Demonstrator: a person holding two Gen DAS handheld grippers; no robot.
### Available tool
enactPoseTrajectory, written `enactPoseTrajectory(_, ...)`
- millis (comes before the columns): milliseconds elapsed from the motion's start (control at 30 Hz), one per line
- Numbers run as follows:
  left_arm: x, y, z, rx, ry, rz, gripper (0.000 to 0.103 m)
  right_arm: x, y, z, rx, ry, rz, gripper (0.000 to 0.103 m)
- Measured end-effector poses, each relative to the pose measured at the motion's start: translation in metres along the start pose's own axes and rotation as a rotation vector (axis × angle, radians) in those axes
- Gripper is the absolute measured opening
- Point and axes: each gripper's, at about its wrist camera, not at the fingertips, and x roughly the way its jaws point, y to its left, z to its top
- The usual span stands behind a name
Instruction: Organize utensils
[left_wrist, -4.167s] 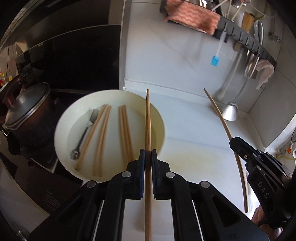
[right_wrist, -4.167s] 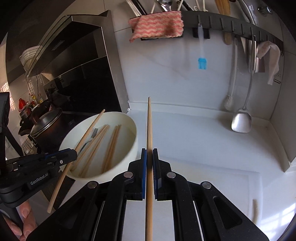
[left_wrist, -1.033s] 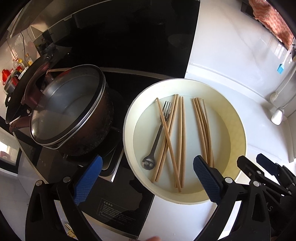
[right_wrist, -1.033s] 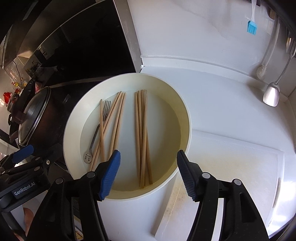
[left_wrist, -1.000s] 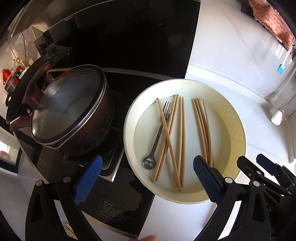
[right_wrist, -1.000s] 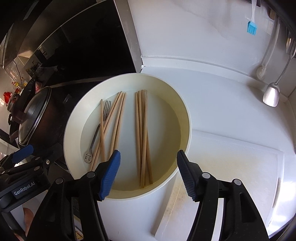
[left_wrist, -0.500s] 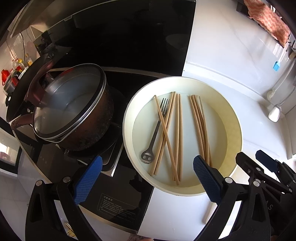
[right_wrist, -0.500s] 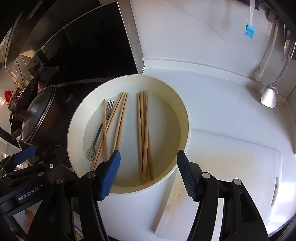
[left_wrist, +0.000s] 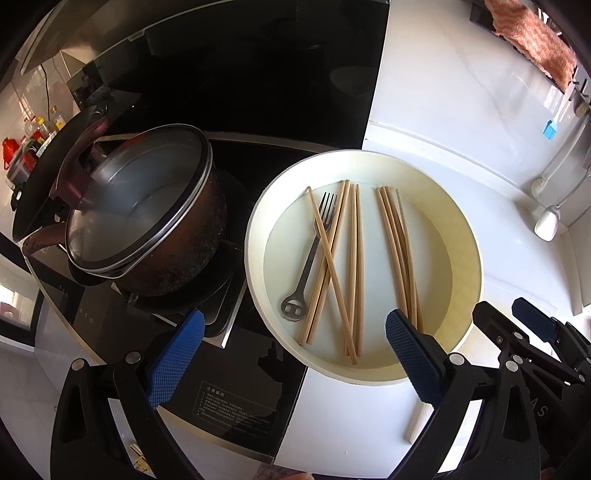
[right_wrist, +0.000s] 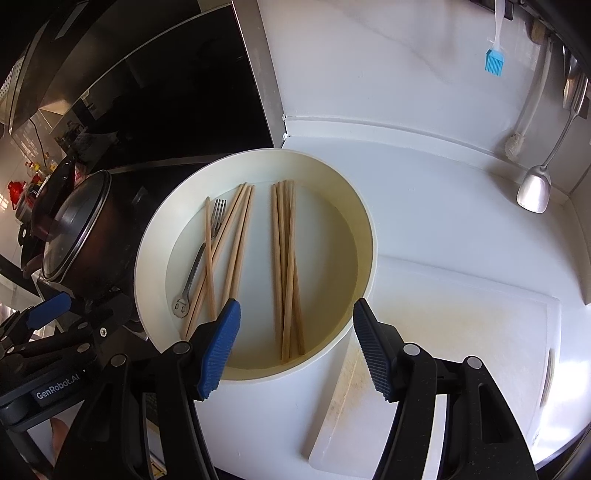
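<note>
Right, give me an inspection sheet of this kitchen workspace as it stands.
Surface: white counter, with a white cutting board beside the basin.
Job's things: cream round basin holds two groups of wooden chopsticks and a metal fork; one chopstick lies across the fork.
Clutter: lidded pot on the black cooktop.
Grippers: left gripper and right gripper both open and empty, above the basin's near rim.
Cables: nothing seen.
Surroundings: blue brush, ladle and a pink cloth hang on the wall.
</note>
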Motion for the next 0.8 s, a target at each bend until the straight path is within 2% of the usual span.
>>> enactPoseTrajectory(567, 0.0019, 0.0044, -0.0017, 0.001, 0.009, -0.006, 0.097, -0.0040, 0.0050, -0.0010, -0.010, -0.002, -0.007, 0.061)
enactPoseTrajectory(800, -0.0009, 0.0060, -0.0027, -0.005, -0.016, -0.021, 0.097, -0.0040, 0.0086, -0.0007, -0.014, 0.003, -0.011, 0.061)
